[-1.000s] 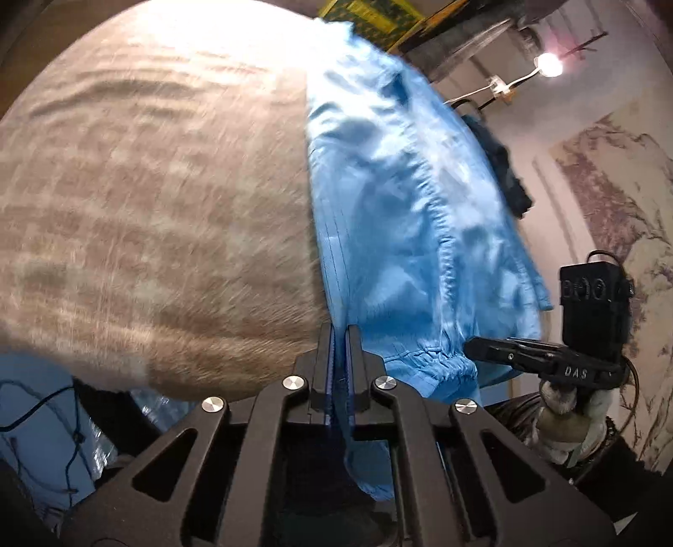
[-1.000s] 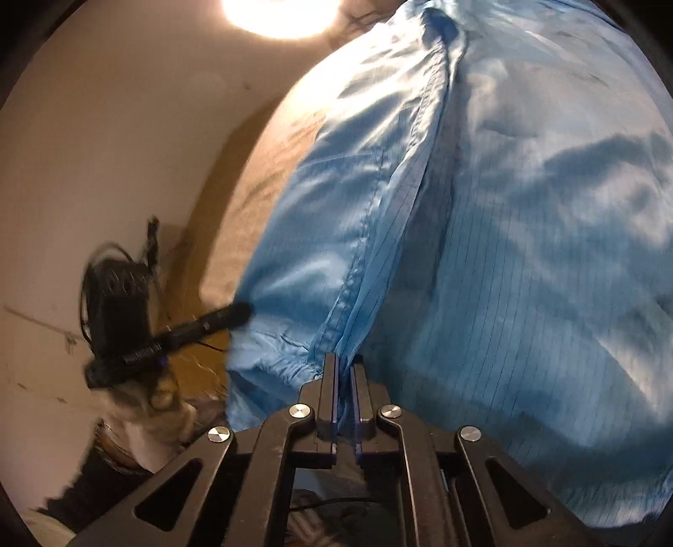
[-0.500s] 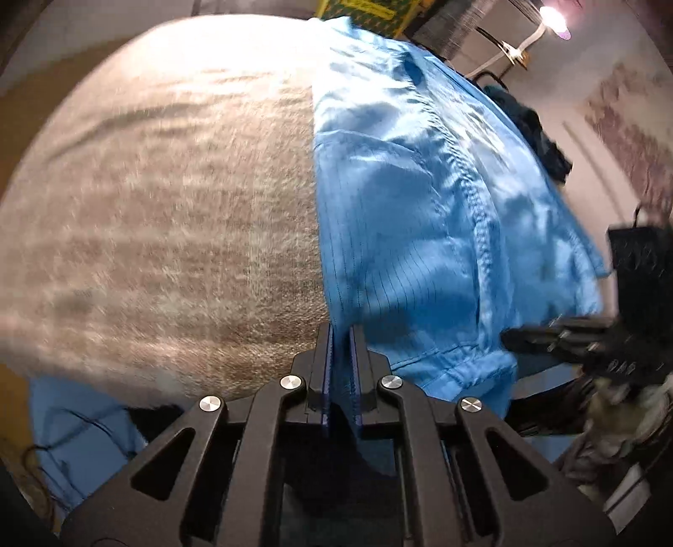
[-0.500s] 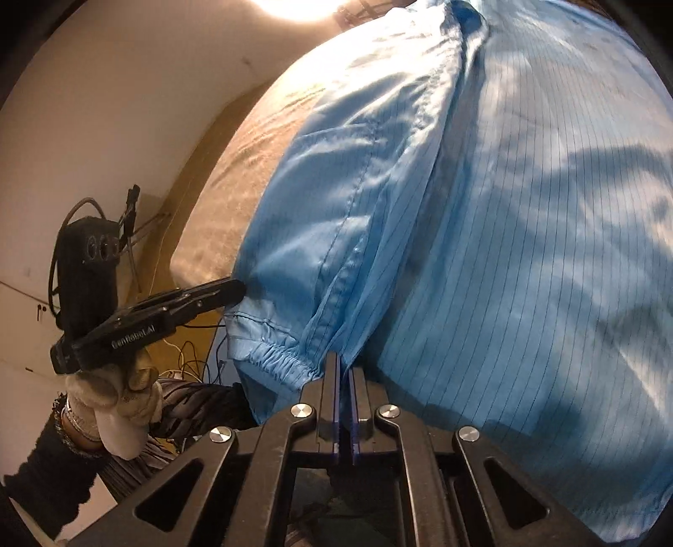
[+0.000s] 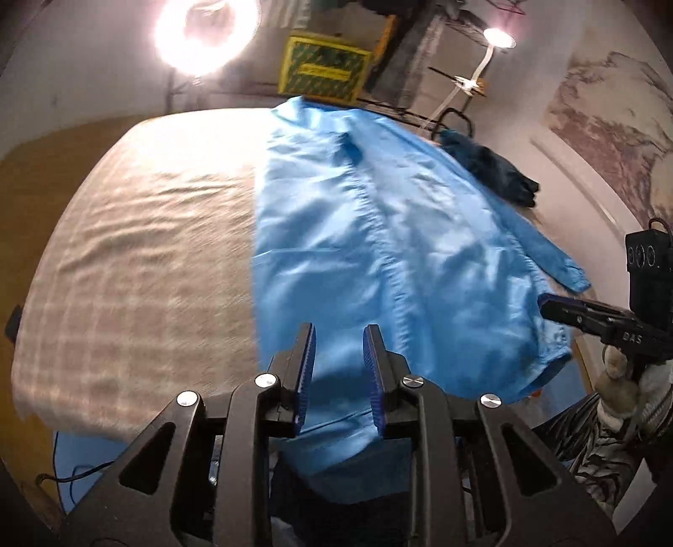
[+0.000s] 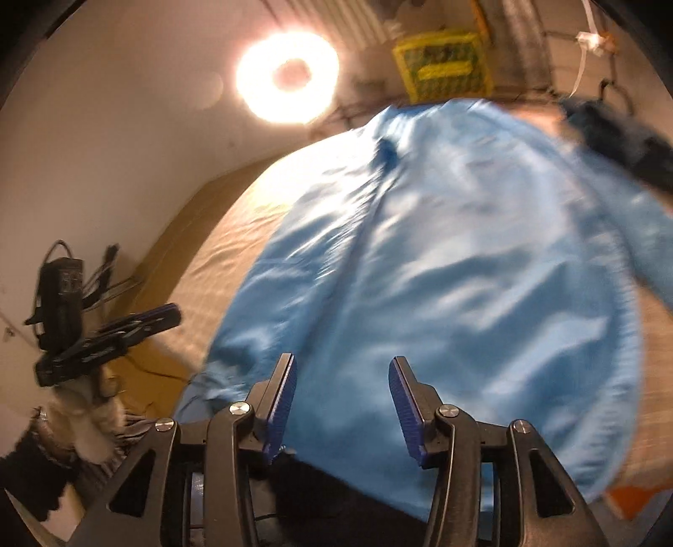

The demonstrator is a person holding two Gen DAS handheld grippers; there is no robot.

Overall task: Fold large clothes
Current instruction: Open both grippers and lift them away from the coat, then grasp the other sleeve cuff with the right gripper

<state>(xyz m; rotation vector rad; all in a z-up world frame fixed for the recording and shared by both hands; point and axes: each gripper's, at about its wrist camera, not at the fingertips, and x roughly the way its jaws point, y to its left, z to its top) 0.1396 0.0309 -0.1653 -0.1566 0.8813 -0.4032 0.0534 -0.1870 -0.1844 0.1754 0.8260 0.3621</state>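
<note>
A large light-blue coat lies spread flat on a beige checked bed cover, collar at the far end, hem hanging over the near edge. It also fills the right wrist view. My left gripper is open and empty above the hem's left part. My right gripper is open and empty above the hem. The right gripper shows at the right of the left wrist view; the left gripper shows at the left of the right wrist view.
A dark blue garment lies at the bed's far right corner. A yellow crate and a ring light stand beyond the bed. Cables lie on the floor at the near left.
Both grippers were shut on the coat's hem edge. Both have now opened, let the hem go and pulled back and up from the bed.
</note>
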